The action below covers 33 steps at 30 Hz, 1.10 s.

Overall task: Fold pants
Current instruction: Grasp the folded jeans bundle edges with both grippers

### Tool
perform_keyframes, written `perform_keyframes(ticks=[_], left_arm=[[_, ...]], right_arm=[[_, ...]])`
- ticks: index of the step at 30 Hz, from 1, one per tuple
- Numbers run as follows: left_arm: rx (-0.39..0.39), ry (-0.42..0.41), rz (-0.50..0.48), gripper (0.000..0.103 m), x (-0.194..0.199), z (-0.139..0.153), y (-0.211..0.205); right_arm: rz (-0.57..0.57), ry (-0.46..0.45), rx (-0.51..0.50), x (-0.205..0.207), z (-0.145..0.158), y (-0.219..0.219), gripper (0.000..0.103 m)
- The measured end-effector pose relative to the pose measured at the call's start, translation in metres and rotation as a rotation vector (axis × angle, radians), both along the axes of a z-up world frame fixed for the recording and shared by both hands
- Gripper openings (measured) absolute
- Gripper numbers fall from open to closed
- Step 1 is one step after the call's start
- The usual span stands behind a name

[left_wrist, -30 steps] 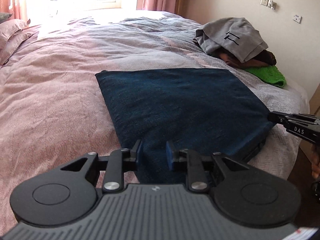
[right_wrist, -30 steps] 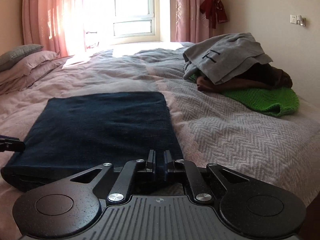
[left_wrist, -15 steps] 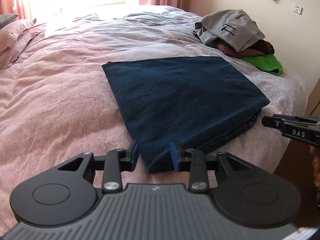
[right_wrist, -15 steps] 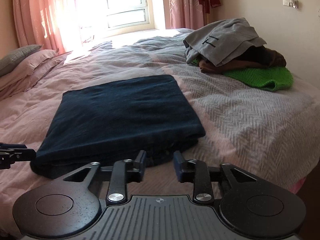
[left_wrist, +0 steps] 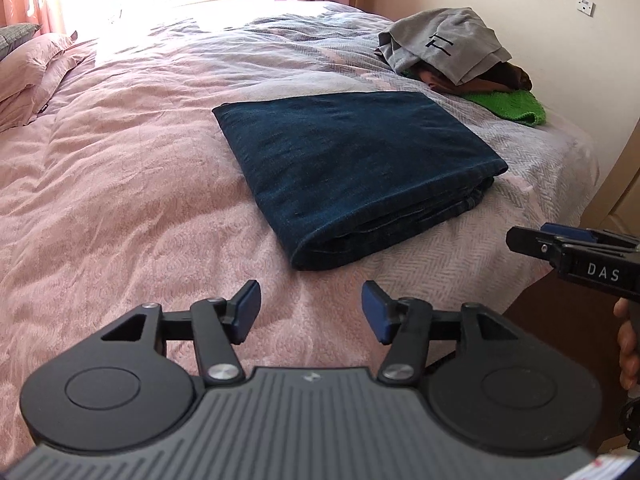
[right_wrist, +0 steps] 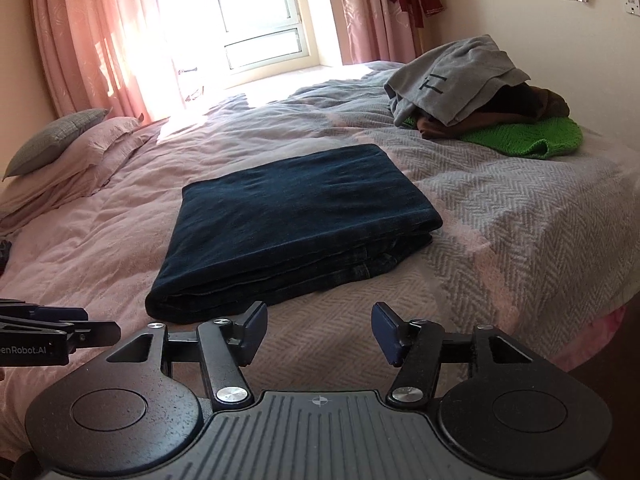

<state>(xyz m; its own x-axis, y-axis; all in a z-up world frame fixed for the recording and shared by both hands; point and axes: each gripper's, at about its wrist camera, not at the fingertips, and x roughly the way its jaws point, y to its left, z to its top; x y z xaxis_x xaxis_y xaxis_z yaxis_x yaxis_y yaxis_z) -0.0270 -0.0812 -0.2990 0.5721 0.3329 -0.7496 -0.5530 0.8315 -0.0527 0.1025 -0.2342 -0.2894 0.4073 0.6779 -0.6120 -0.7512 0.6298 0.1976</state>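
Navy pants [left_wrist: 352, 168]: folded flat on bed [left_wrist: 120, 200]. Left gripper [left_wrist: 310, 312], right gripper [right_wrist: 318, 334]: jaws just opened wide, empty, clear of cloth. Step: release; fold looks done. Next: none, maybe tidy edge.

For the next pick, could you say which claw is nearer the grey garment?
Right. Right claw: on the grey garment side. Left claw: past the pants. Both just opening, empty.

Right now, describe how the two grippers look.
Both are matte black. The left gripper has a ribbed grey-black body, two round discs, silver pivot screws and dark blue pads. The right gripper matches it, with a small crosshair mark. Side lettering reads "DAS" on the right one, "enRobot.AI" on the left.
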Motion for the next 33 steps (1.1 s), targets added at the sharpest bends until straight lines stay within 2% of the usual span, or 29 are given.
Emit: perform_keyframes(ticks=[8, 12, 16, 19, 26, 28, 33], left_arm=[[0.003, -0.009, -0.010, 0.054, -0.008, -0.005, 0.001], [-0.061, -0.063, -0.004, 0.054, -0.018, -0.010, 0.016], [-0.131, -0.122, 0.029, 0.053, -0.020, -0.010, 0.046], [-0.211, -0.167, 0.048, 0.053, -0.014, -0.011, 0.075], [-0.500, -0.283, 0.137, 0.053, 0.021, -0.045, 0.145], [-0.550, -0.298, 0.172, 0.053, 0.031, -0.057, 0.158], [-0.629, -0.336, 0.215, 0.053, 0.047, -0.077, 0.181]], right_arm=[[-0.010, 0.025, -0.034, -0.001, -0.014, -0.010, 0.055], [-0.053, 0.098, -0.049, 0.012, -0.033, -0.026, 0.055], [-0.059, 0.152, -0.006, 0.037, -0.035, -0.042, 0.055], [-0.053, 0.183, 0.042, 0.068, -0.028, -0.046, 0.055], [-0.025, 0.275, 0.149, 0.168, -0.014, -0.030, 0.055], [-0.003, 0.312, 0.157, 0.198, -0.017, -0.018, 0.055], [0.084, 0.495, 0.161, 0.261, -0.044, 0.018, 0.055]])
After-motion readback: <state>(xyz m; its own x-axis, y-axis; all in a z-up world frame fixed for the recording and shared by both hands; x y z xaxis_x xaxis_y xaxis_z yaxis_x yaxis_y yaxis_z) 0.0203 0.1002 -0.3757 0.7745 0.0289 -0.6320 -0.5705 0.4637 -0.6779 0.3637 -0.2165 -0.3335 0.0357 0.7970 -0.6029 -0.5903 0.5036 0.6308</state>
